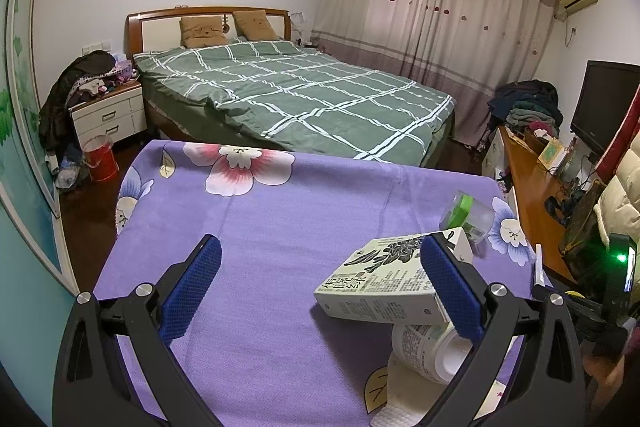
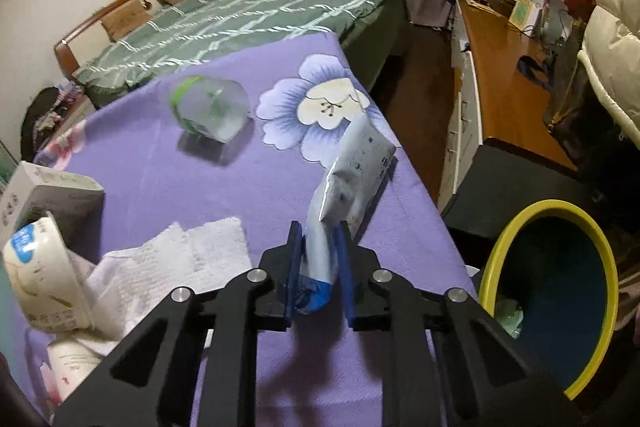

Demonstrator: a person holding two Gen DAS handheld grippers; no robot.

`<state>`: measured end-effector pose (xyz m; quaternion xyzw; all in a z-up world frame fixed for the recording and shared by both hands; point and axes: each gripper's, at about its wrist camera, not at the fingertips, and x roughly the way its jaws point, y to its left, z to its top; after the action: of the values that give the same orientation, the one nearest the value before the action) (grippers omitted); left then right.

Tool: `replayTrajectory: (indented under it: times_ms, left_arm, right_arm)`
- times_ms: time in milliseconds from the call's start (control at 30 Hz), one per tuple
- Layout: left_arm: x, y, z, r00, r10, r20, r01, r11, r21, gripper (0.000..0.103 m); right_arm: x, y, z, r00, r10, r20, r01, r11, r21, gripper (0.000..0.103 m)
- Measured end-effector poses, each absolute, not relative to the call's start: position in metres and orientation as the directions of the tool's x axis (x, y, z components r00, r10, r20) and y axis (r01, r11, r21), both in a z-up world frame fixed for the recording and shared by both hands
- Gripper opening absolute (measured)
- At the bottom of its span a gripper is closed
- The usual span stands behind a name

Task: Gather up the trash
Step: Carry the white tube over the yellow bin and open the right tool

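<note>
My right gripper [image 2: 318, 247] is shut on a white and blue plastic wrapper [image 2: 352, 175] and holds it above the purple flowered tablecloth [image 2: 240, 179], near its right edge. A bin with a yellow rim [image 2: 492, 259] stands on the floor just right of the table. My left gripper [image 1: 320, 283] is open and empty above the cloth [image 1: 280, 227]. A white carton [image 1: 384, 283] lies by its right finger, on top of a paper cup [image 1: 432, 347]. A clear cup with a green band [image 2: 208, 107] lies on its side. A white paper towel [image 2: 172, 267] lies beside the paper cup [image 2: 44, 275].
A bed with a green checked cover [image 1: 300, 95] stands beyond the table. A wooden desk [image 2: 508, 83] with clutter runs along the right wall. A black box [image 2: 512, 179] sits behind the bin. A red bucket [image 1: 100, 159] stands by the nightstand.
</note>
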<state>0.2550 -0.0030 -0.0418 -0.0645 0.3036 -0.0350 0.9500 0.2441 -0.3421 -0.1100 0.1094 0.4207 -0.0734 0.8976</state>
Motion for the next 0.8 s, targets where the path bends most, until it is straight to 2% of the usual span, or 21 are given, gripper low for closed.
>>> replayTrajectory:
  times_ms: [267, 433, 800]
  left_arm:
    - [0.256, -0.001, -0.042, 0.814, -0.105, -0.571, 0.027, 0.989, -0.144, 0.098]
    - [0.255, -0.001, -0.042, 0.816, -0.106, -0.569, 0.028, 0.989, -0.144, 0.098]
    - [0.251, -0.004, -0.038, 0.824, -0.110, -0.555, 0.037, 0.989, -0.142, 0.098]
  right_arm:
    - [0.197, -0.353, -0.070, 0.722, -0.023, -0.691, 0.183, 0.970, 0.158, 0.016]
    - [0.165, -0.381, -0.060, 0.733, -0.091, -0.674, 0.245, 0.960, 0.137, 0.017]
    - [0.142, -0.454, -0.100, 0.599, -0.259, -0.758, 0.397, 0.918, 0.000, 0.020]
